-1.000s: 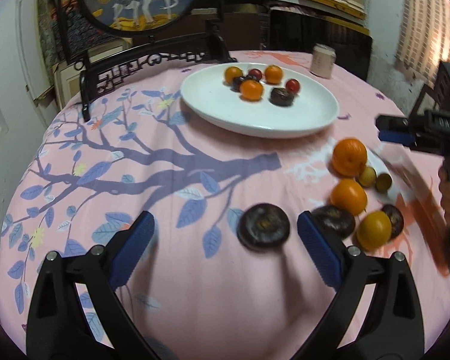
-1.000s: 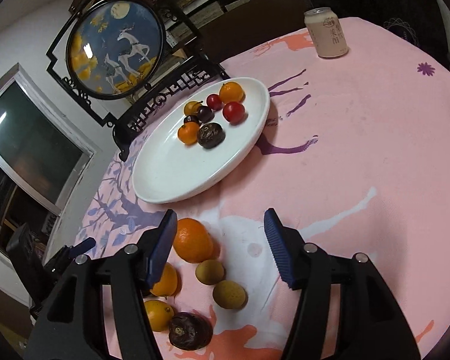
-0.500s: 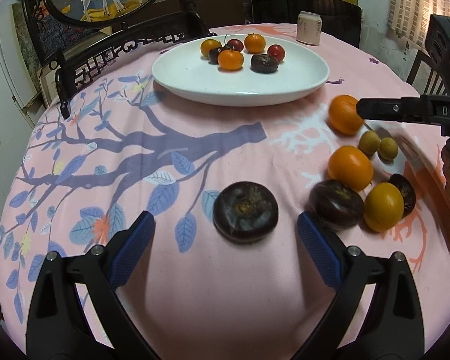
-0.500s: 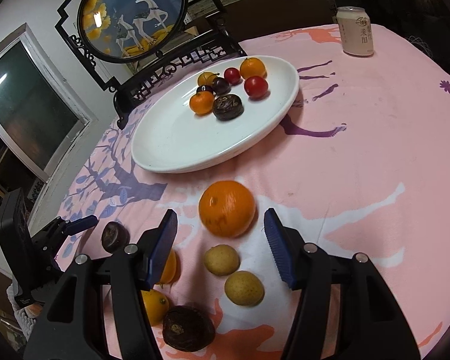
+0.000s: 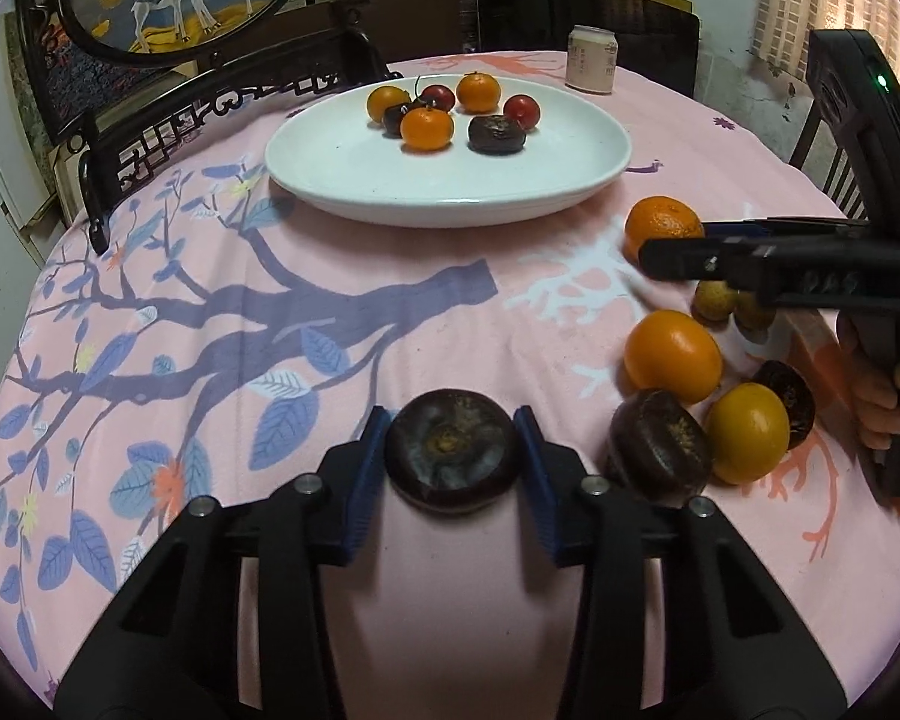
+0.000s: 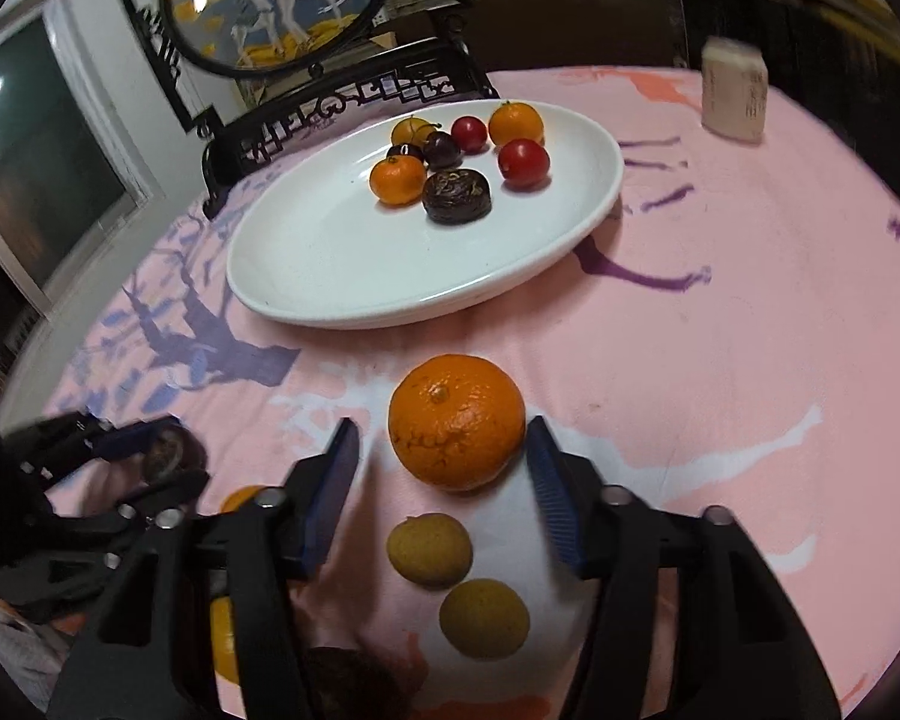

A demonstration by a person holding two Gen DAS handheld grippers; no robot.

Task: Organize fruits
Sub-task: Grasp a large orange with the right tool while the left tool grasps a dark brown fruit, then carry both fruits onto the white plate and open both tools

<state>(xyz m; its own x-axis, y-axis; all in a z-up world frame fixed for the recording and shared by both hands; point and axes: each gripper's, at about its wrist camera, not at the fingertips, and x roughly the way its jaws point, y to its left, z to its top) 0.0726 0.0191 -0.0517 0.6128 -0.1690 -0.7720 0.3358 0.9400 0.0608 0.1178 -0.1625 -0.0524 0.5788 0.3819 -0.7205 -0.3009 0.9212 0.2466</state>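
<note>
On the pink tablecloth (image 5: 426,324), near edge: left gripper (image 5: 453,462) has both blue pads touching a dark round fruit (image 5: 453,456), clamped on it, fruit resting on the cloth. Right gripper (image 6: 444,468) is open, jaws straddling a large orange (image 6: 456,420) with gaps either side, not gripping. White plate (image 5: 354,180) sits further back holding several small fruits.

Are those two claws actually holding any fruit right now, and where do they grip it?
The left gripper is shut on the dark fruit, pads on its two sides. The right gripper is open around the orange, not gripping.
</note>
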